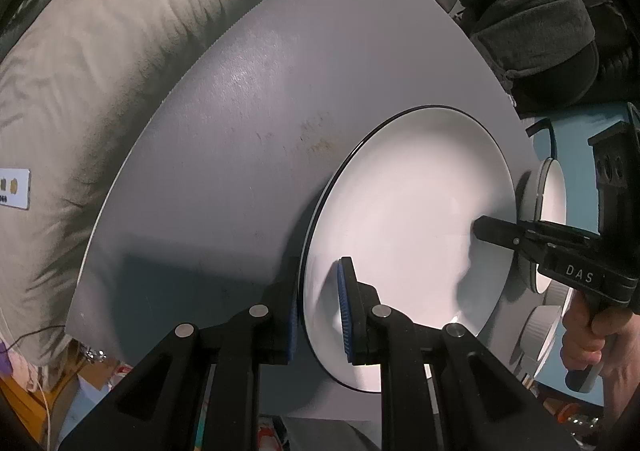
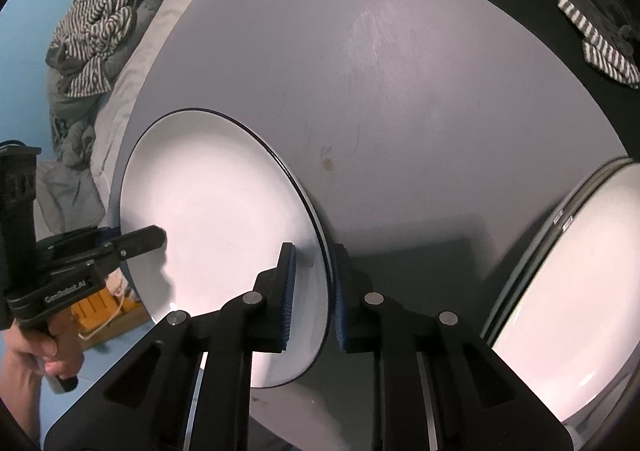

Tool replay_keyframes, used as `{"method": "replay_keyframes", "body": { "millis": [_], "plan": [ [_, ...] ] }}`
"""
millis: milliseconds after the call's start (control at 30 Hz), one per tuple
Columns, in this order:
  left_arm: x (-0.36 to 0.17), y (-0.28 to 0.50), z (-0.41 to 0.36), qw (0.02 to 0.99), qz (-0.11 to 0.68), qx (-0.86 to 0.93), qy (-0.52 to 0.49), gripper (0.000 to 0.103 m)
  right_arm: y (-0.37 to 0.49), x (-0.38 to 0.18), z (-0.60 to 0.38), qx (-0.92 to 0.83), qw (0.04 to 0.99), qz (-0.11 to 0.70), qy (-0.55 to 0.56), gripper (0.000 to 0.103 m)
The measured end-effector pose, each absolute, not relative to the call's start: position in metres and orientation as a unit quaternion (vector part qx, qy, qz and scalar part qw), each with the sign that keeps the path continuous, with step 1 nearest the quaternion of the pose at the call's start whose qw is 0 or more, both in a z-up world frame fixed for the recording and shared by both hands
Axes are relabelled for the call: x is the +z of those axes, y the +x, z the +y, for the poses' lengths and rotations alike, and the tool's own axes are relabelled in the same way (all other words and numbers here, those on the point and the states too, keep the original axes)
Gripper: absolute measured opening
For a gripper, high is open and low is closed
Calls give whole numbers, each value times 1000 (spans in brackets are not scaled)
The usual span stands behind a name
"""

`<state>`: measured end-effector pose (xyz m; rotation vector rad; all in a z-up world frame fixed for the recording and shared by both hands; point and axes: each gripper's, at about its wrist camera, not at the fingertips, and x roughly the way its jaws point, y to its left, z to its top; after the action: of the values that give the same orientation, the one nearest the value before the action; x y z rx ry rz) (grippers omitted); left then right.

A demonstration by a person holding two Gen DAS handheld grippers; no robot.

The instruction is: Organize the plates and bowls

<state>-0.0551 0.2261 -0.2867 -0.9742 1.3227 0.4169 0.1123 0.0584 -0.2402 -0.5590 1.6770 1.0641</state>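
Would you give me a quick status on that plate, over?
Left gripper and right gripper both clamped on plate rim. Second plate lies nearby, clear.

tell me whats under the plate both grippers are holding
The grey table shows around the plate, which the left gripper and right gripper pinch at opposite rims. What lies directly beneath it is covered.

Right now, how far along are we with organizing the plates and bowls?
Early or midway. In hand: both grippers, left and right, are shut on opposite rims of the black-rimmed white plate on the grey table. Left: it must still join the other dishes beside it. Nothing is clearly finished.
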Motion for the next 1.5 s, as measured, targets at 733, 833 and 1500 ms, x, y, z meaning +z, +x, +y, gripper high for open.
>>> {"method": "replay_keyframes", "body": {
  "millis": [733, 833, 1500],
  "plan": [
    [-244, -6, 187, 687, 586, 131, -408, 16, 136, -199, 19, 428, 537, 695, -212, 16],
    [-239, 12, 180, 691, 590, 120, -400, 16, 148, -193, 8, 420, 545, 697, -200, 16],
    [-233, 144, 117, 706, 631, 53, -316, 16, 245, -182, -86, 351, 591, 719, -104, 16]
  ]
}}
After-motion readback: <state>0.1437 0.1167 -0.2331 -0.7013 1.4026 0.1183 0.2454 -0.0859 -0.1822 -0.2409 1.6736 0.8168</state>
